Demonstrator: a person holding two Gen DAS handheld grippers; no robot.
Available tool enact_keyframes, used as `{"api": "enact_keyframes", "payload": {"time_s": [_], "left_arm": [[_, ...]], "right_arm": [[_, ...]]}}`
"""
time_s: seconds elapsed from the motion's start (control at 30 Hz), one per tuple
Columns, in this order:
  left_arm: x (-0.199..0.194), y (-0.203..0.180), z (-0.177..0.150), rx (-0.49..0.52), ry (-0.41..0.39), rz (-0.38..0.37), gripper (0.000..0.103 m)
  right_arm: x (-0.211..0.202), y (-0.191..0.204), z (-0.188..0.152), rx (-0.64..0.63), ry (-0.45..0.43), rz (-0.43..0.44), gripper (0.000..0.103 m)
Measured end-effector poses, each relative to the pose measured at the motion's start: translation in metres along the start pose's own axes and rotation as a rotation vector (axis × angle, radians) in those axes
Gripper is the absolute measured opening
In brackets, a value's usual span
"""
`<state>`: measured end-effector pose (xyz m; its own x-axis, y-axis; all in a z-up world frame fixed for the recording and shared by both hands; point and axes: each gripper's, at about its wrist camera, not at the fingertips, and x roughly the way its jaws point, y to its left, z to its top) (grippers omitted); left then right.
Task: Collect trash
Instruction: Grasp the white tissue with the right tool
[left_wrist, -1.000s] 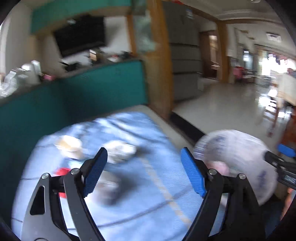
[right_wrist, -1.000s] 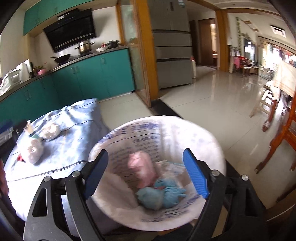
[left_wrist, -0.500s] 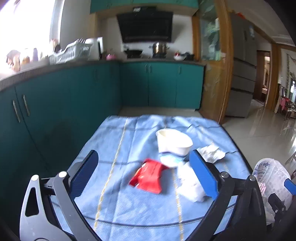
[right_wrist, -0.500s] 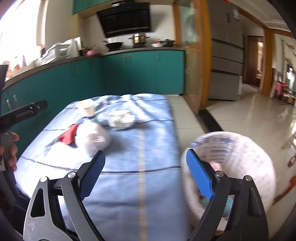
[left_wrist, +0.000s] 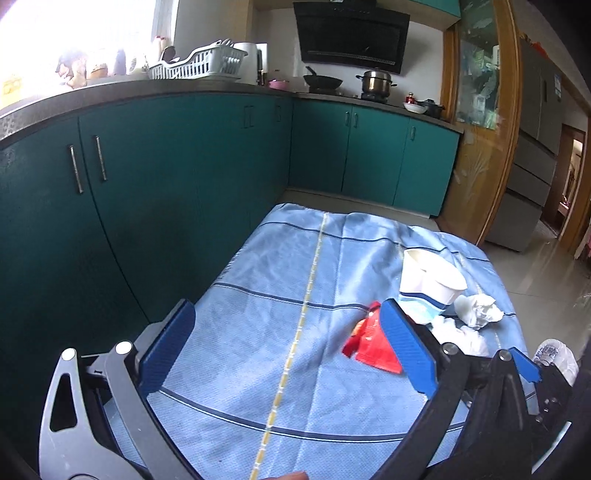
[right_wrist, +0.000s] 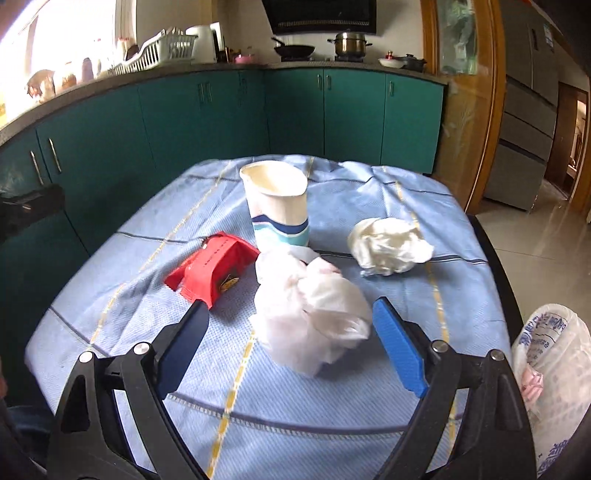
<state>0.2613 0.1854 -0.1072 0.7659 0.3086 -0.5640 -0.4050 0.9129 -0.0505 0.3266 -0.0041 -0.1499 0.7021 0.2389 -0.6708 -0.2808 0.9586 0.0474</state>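
Note:
On the blue tablecloth (right_wrist: 388, 391) lie a red wrapper (right_wrist: 214, 267), a paper cup (right_wrist: 277, 206), a crumpled white tissue (right_wrist: 388, 245) and a crumpled white plastic bag (right_wrist: 314, 310). My right gripper (right_wrist: 290, 341) is open, its fingers on either side of the plastic bag's near end without touching it. My left gripper (left_wrist: 288, 350) is open over bare cloth (left_wrist: 277, 314), with the red wrapper (left_wrist: 369, 343), the cup (left_wrist: 424, 280) and the tissue (left_wrist: 478, 310) to its right. A lined trash bin (right_wrist: 554, 373) stands off the table's right edge.
Teal kitchen cabinets (left_wrist: 166, 192) run close along the table's left and far sides. A dish rack (left_wrist: 199, 66) and pots sit on the counter. A wooden door frame (right_wrist: 491, 110) and tiled floor (right_wrist: 535, 240) lie to the right.
Both grippers swung left from the trash bin to the table. The right gripper has closed in on the white plastic bag, and the left one now faces the cabinets.

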Motion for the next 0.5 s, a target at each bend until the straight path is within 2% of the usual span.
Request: {"api": "enact_keyframes", "payload": {"time_s": [0.17,0.23,0.3,0.37,0.47,0.5], "left_arm": [[0.002,0.017,0.001,-0.045,0.019,0.008,0.1],[0.004,0.021,0.001,-0.055,0.026,0.004,0.1],[0.006,0.021,0.0,-0.06,0.032,0.0,0.1],[0.007,0.021,0.0,-0.061,0.037,-0.005,0.1],[0.007,0.018,-0.001,-0.054,0.04,-0.009,0.1],[0.008,0.018,-0.001,-0.051,0.041,-0.009,0.1]], "right_arm": [[0.022,0.011,-0.002,-0.03,0.063,-0.044,0.088],[0.02,0.012,-0.003,-0.033,0.057,-0.04,0.088],[0.019,0.013,-0.003,-0.048,0.062,-0.038,0.077],[0.017,0.013,-0.008,-0.061,0.071,-0.042,0.053],[0.013,0.013,-0.013,-0.051,0.075,-0.011,0.036],[0.011,0.012,-0.013,-0.048,0.074,-0.007,0.034]]}}
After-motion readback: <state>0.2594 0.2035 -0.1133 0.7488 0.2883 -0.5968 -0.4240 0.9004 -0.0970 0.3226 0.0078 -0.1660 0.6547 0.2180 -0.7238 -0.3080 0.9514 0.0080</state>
